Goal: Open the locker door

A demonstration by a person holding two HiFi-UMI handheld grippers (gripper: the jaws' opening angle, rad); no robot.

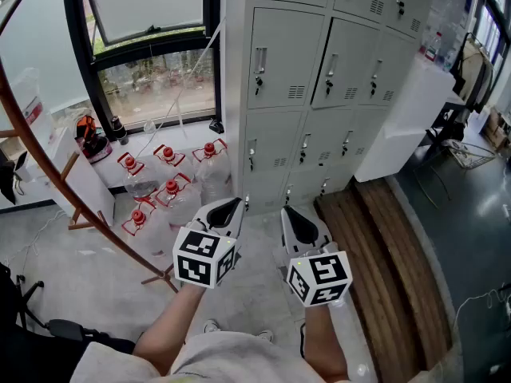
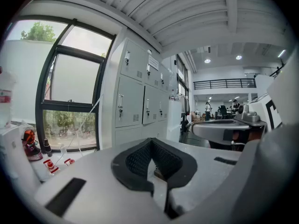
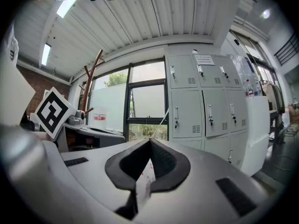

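Your left tool [image 1: 231, 207] and right tool [image 1: 294, 218], both closed, empty; shut locker door [image 1: 286, 58] toward you, long axis vertical.

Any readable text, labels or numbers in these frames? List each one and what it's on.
No text can be read.
Paper notice on a top locker door: print too small to read.
Red label on a clear jug: blurred.
Marker cubes: black square patterns only, no letters.
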